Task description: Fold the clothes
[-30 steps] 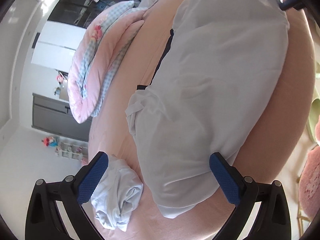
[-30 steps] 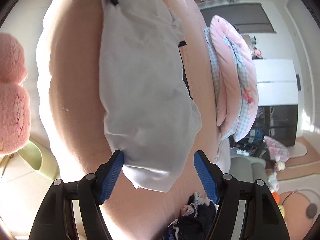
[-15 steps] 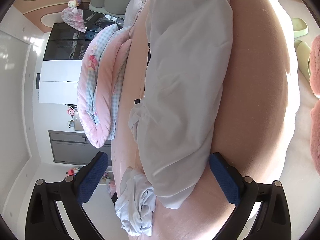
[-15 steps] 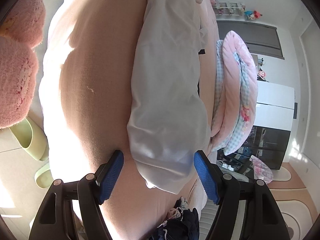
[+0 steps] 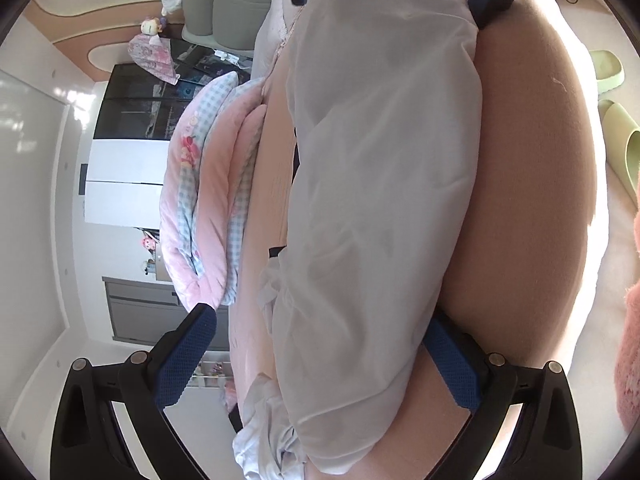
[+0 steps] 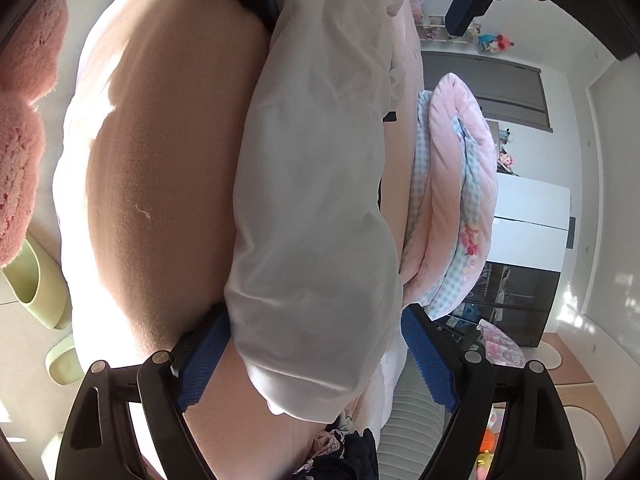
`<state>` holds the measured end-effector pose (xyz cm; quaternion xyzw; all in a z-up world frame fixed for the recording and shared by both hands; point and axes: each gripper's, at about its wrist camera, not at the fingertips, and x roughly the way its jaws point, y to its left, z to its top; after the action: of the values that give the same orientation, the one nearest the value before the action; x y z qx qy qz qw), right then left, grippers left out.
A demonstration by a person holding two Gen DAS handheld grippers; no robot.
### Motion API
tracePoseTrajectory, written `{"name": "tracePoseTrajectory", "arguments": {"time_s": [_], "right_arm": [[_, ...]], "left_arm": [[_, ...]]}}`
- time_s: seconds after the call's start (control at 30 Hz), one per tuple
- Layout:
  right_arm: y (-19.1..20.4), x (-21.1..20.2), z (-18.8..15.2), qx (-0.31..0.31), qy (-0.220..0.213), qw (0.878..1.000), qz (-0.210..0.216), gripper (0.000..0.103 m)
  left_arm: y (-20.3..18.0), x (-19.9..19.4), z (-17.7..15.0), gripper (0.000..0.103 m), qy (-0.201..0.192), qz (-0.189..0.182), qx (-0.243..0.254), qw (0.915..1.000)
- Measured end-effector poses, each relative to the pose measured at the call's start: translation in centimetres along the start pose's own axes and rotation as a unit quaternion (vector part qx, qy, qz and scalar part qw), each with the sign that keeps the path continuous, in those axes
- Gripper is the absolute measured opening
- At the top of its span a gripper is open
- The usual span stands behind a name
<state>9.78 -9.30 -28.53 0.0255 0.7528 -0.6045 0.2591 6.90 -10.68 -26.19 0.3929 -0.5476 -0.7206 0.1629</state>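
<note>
Two grippers face each other along one white garment [image 5: 380, 184], folded into a long band on the pink bed [image 5: 528, 200], running 12 to 6 o'clock in both wrist views. Left gripper [image 5: 320, 356]: fingers [image 5: 188, 356] spread wide, straddling the near end of the garment, the pad at 4 o'clock touching the cloth edge, no clamp visible. Right gripper [image 6: 316, 356]: fingers [image 6: 204, 356] released and opening, the other end of the garment between them, left pad just against the cloth. A crumpled pale blue garment [image 5: 264, 432] lies at 7 o'clock in the left view. Folded pink quilt [image 6: 452, 200] at 3 o'clock in the right view
</note>
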Motion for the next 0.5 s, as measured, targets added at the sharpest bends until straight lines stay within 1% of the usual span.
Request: {"name": "tracePoseTrajectory", "arguments": {"time_s": [0.17, 0.2, 0.3, 0.4, 0.5], "right_arm": [[-0.8, 1.1, 0.5, 0.025, 0.003, 1.000, -0.005, 0.087], [-0.9, 1.2, 0.6, 0.023, 0.002, 1.000, -0.002, 0.087], [-0.6, 1.0, 0.4, 0.008, -0.011, 1.000, -0.014, 0.088], [-0.4, 1.0, -0.1, 0.008, -0.009, 1.000, -0.020, 0.088], [-0.5, 1.3, -0.8, 0.017, 0.002, 1.000, -0.016, 0.089]], "left_arm": [[1.3, 0.8, -0.1, 0.103, 0.005, -0.027, -0.021, 0.9994], [1.5, 0.9, -0.2, 0.103, 0.003, -0.026, -0.017, 0.9995], [1.5, 1.0, -0.9, 0.103, -0.002, -0.020, 0.002, 0.9998], [1.8, 1.5, -2.4, 0.103, 0.010, -0.018, 0.012, 0.9997], [2.1, 2.1, -4.2, 0.103, 0.027, -0.019, 0.018, 0.9993]]}}
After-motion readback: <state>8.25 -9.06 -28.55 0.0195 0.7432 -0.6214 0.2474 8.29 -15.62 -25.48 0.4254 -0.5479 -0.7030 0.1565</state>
